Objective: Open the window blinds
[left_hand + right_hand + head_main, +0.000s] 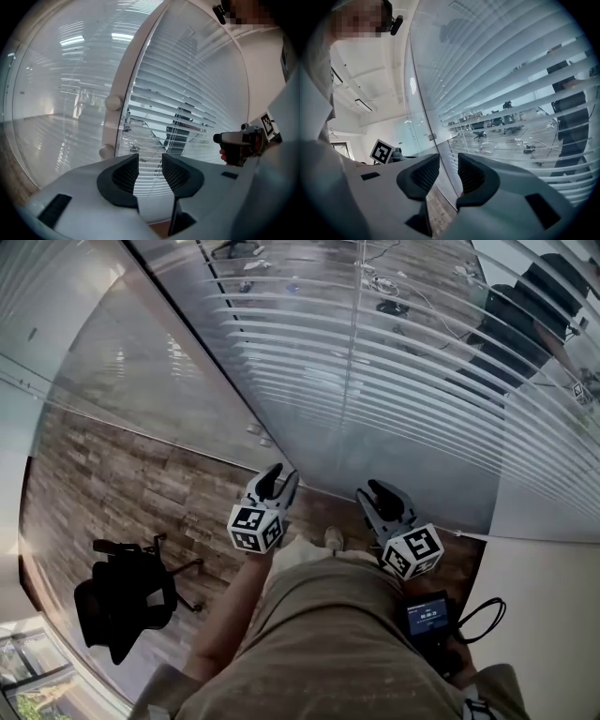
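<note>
The glass partition point(169, 381) fills most of the head view, with the venetian blinds point(394, 381) lowered over its right pane, slats only partly tilted so the office beyond shows through in strips. Below lies the wood-plank floor point(112, 493). The person stands close to the glass, with the left gripper point(281, 476) and right gripper point(382, 493) held out near the pane's foot. Neither touches anything, and both have their jaws apart with nothing between them. The step in hand looks like finding the blind's control. The candidates are two round white knobs point(113, 102) on the frame just left of the slats and a thin cord or wand point(349, 381) running down the blinds. Whether that cord sits behind the glass cannot be told. The left gripper is nearer the knobs, so it should square up, close firmly on one, then turn slowly while watching the slats.
</note>
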Demonstrator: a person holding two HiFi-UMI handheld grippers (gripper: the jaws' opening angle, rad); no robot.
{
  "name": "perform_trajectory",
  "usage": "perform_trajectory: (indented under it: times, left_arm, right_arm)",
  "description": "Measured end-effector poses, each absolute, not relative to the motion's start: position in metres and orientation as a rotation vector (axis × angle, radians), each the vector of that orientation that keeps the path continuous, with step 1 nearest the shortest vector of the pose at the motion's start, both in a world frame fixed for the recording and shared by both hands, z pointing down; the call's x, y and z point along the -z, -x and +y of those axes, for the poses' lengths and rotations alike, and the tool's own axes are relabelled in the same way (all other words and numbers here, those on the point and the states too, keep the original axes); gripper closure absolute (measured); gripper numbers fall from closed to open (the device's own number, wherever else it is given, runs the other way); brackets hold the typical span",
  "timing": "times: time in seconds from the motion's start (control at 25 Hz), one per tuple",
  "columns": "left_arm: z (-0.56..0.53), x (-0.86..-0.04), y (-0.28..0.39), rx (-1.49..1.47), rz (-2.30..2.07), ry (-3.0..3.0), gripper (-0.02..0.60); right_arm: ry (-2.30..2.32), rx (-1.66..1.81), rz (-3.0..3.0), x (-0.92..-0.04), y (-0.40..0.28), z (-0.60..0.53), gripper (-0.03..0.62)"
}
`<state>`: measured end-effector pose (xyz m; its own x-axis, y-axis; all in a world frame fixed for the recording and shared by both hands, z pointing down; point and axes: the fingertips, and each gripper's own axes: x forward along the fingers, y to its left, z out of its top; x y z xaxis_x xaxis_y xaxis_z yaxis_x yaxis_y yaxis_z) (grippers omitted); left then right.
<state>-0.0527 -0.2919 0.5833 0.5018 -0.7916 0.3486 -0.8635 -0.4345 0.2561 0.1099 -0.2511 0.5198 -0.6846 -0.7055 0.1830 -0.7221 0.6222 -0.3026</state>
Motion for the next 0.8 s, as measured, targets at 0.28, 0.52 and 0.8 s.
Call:
perform_trajectory:
  times: [0.28, 0.52, 0.8]
  left_arm:
    - [-0.290, -0.583, 0.052, -0.235, -1.376, -2.326, 0.419]
    - [-0.288, -0.588, 0.054, -0.232, -1.381, -2.313, 0.419]
    - [-0.286, -0.594, 0.057, -0.236, -1.384, -2.307, 0.419]
  right_arm:
    - [-1.219, -0.572, -2.780, -0.521, -0.111, -0.250, 0.468]
    - [-1.218, -0.575, -2.776, -0.525, -0.111, -0.253, 0.468]
    - [-1.203, -0.575, -2.795, -0.529, -0.105, -0.255, 0.468]
